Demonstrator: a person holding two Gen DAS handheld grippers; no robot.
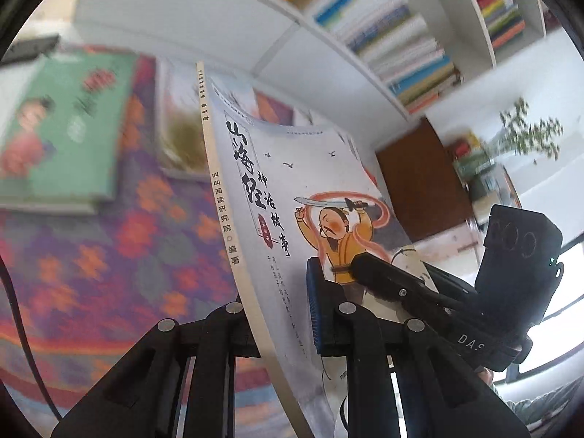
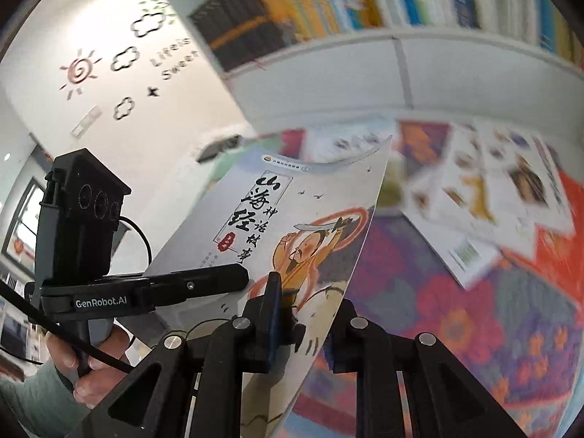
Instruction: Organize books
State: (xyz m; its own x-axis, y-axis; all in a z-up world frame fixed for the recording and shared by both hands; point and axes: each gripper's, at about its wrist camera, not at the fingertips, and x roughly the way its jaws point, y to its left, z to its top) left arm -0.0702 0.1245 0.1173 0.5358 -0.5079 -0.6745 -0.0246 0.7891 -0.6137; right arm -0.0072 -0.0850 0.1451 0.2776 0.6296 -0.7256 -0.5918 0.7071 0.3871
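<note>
Plainly both tongs have hold of the same thin paperback. The left gripper (image 1: 284,314) is pinched shut on the picture book (image 1: 292,197) near its spine edge: one finger sits behind the spine, and the blue pad (image 1: 314,306) presses the front cover low down, close to the painted figure in the yellow robe. The right gripper (image 2: 310,310) is clamped on the book's (image 2: 292,226) opposite, open edge, one finger on the cover and the other behind the pages. In each wrist view the other tool reaches in from the side with its black finger laid against the lower cover, so the two grips sit close together along the bottom of the book.

From there the book stands up and away, cover facing the cameras, its top corner curling under its own weight. It hangs clear of the patterned cloth (image 1: 109,255) below, where a green book (image 1: 69,127) and other loose books (image 2: 492,189) lie flat. Behind rises the white bookshelf (image 1: 328,36), packed with upright spines.

I judge this to be the carry step: one book lifted, not yet placed. Next it needs turning spine-out and guiding into a gap on the shelf, or squaring onto a stack, while the floppy top is kept from folding.
</note>
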